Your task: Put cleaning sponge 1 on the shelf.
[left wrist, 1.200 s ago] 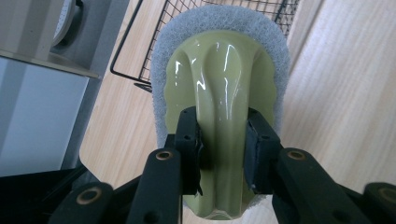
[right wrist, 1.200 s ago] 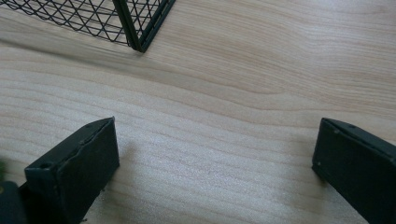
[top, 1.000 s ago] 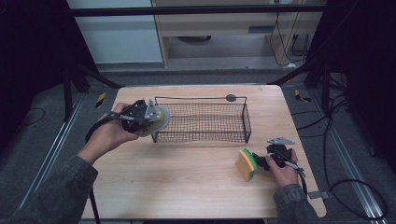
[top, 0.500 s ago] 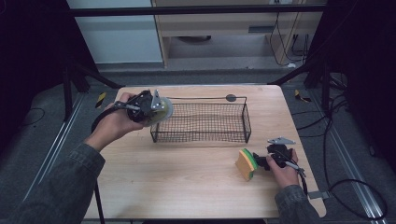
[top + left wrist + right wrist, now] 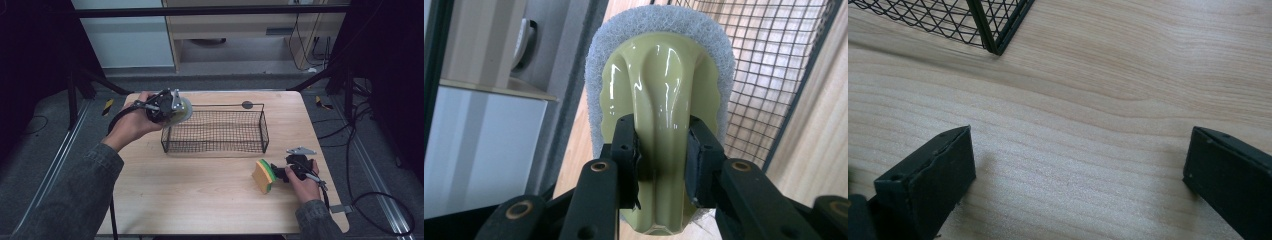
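A dish scrubber point(image 5: 183, 109) with a glossy olive-green handle point(image 5: 659, 90) and a grey mesh pad point(image 5: 719, 55) is clamped by the handle in my left gripper point(image 5: 167, 106) point(image 5: 663, 145). It hangs in the air at the far left corner of a black wire basket point(image 5: 215, 149). A yellow sponge with a green face point(image 5: 263, 175) stands on edge on the wooden table point(image 5: 200, 200). Just right of the sponge, my right gripper point(image 5: 280, 172) point(image 5: 1078, 170) rests low on the table, open, with bare wood between its fingers point(image 5: 933, 185).
The basket's mesh wall point(image 5: 774, 75) is close behind the scrubber, and its near right corner point(image 5: 983, 20) lies ahead of the right gripper. A small dark disc point(image 5: 247, 104) sits on the table behind the basket. Cables lie on the floor to the right.
My left hand has carried the scrubber away from me and to the right, up to the basket's far left corner. The right hand and the sponge have stayed put.
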The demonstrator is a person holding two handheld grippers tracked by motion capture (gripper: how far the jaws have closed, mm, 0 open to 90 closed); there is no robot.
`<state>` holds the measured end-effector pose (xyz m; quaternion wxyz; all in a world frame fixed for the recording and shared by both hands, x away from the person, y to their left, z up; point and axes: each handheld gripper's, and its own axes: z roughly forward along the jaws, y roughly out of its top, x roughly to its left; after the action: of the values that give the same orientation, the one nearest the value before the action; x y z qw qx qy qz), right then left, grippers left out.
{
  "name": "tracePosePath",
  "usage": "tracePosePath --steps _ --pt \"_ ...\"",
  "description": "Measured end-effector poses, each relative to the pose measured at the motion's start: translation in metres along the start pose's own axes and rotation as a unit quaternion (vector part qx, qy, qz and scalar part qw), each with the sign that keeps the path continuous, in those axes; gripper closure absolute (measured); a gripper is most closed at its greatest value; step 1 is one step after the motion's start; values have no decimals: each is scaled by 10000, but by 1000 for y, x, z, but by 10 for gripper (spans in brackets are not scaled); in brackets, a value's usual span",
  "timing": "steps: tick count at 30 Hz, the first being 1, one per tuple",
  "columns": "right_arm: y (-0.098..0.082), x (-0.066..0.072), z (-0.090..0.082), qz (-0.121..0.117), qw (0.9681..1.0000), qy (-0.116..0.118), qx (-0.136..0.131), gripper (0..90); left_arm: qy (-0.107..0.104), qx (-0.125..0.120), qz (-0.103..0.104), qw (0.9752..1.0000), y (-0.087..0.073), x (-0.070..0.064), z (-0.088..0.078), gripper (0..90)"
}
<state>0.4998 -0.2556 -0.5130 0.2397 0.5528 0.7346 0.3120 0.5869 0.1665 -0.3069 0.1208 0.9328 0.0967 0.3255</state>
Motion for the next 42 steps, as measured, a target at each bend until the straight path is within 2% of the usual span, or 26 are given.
tracePosePath --steps 5,10,15,31,34,35,42 --pt "0 0 0 3 10000 0 2 4 46 -37 141 9999 7 0 1 703" --pt "0 0 0 0 10000 -3 3 4 103 -89 193 9997 11 1 0 703" --pt "0 0 0 -4 10000 -10 2 5 143 -72 286 9995 14 0 5 703" --pt "0 0 0 2 10000 -20 1 6 118 23 300 9995 19 2 24 703" --pt "0 1 0 11 10000 -21 4 7 150 29 357 9992 20 1 25 703" --pt "0 1 0 13 10000 -21 3 7 207 68 457 9987 20 0 26 703" --pt "0 1 0 24 10000 -23 -1 7 135 73 403 9991 17 -2 30 703"
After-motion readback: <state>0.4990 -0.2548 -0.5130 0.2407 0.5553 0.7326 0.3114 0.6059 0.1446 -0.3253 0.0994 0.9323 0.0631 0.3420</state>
